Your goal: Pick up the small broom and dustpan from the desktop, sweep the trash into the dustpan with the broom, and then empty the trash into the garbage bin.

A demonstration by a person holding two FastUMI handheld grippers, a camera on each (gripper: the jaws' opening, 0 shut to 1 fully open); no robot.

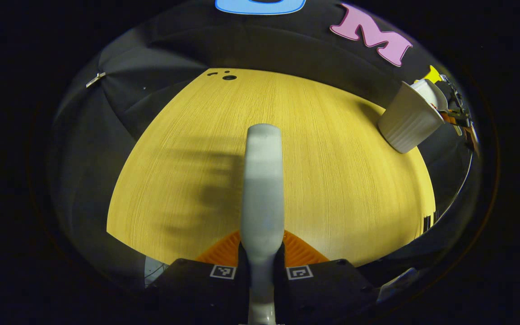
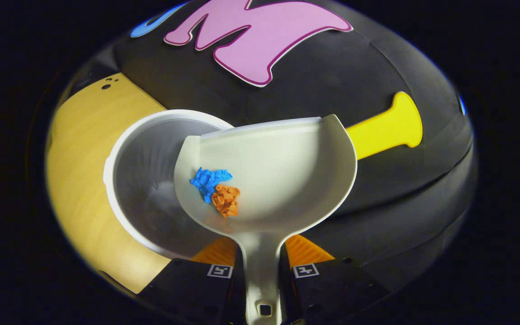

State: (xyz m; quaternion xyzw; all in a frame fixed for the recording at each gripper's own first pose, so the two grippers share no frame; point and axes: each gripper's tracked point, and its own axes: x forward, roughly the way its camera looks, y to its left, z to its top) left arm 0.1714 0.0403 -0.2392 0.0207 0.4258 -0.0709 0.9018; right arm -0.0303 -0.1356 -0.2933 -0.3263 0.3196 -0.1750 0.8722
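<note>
Right gripper (image 2: 260,271) jaws clamp the dustpan (image 2: 287,171) (scraps inside) over the bin (image 2: 120,149); left jaws clamp the broom (image 1: 262,189).

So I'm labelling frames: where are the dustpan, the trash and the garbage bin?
dustpan (image 2: 282,180): right gripper view, inner floor.
trash (image 2: 217,189): right gripper view, where the two scraps meet.
garbage bin (image 2: 147,180): right gripper view, inner wall.

This is a staged recording booth, not a lived-in room. Black cloth (image 1: 160,85) hangs in folds behind and around a bare light wood-grain desktop (image 1: 323,171) that takes up the middle of the left gripper view, with small round holes near its far edge at upper left. A white ribbed garbage bin (image 1: 409,119) stands at the desktop's right edge, the one household prop.
</note>
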